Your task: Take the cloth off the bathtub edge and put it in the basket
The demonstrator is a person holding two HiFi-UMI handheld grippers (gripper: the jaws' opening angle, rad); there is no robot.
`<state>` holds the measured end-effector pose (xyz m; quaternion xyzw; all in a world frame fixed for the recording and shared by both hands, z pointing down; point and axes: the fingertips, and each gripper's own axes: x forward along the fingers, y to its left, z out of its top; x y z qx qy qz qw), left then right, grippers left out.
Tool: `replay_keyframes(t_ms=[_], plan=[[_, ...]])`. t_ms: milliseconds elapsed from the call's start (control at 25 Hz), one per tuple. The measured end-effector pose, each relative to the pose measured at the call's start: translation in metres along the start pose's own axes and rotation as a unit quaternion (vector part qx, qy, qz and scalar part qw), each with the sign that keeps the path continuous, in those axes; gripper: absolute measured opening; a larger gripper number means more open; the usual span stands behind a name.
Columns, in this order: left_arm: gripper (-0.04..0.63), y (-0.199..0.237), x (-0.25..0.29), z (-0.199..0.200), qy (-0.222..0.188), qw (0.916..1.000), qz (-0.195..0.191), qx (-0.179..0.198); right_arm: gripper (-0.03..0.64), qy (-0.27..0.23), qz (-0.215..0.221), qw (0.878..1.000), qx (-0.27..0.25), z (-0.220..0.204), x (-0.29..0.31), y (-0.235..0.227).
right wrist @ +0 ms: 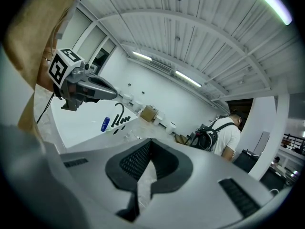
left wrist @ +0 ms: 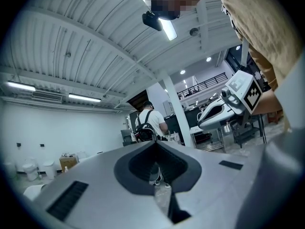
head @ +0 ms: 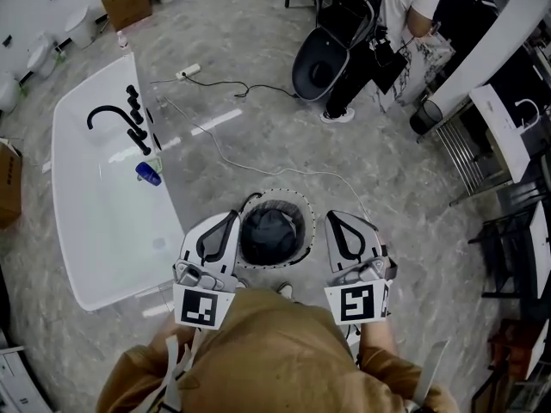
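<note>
fingers (left wrist: 100, 180) on your left gripper (left wrist: 155, 144) are pressed together with nothing between them. your right gripper (right wrist: 150, 142) shows the same: tips closed, only floor showing through the slit below them. that fits where the cloth (head: 269, 231) is. it lies bunched and dark inside the basket (head: 307, 218), on the floor just ahead of you, so i judge the task done and see no reason for you to hold anything. in the head view you carry both grippers close to your body, one on each side of the basket, which reads as a resting pose rather than a reach.

only the head view shows the basket and the cloth in it; neither gripper view points down far enough to catch them. the right gripper view looks past your left gripper to the bathtub (right wrist: 76, 125), where a blue bottle (right wrist: 105, 123) and a black faucet (right wrist: 119, 111) stand on the edge and no cloth is seen. the left gripper view instead shows a person with a backpack (left wrist: 145, 128) across the room.
</note>
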<state>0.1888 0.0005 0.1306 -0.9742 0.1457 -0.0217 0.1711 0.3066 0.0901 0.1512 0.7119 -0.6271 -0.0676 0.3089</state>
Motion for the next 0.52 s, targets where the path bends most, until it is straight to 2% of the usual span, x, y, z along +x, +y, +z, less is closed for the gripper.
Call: replay_keyframes(t_ms=[200, 520], plan=[[0.008, -0.003, 0.001, -0.006, 0.006, 1.0000, -0.001, -0.008, 0.005, 0.004, -0.003, 1.000, 0.005, -0.004, -0.001, -0.001], [0.008, -0.007, 0.000, 0.006, -0.001, 1.0000, -0.001, 0.001, 0.005, -0.004, -0.007, 1.000, 0.006, 0.002, -0.012, -0.004]])
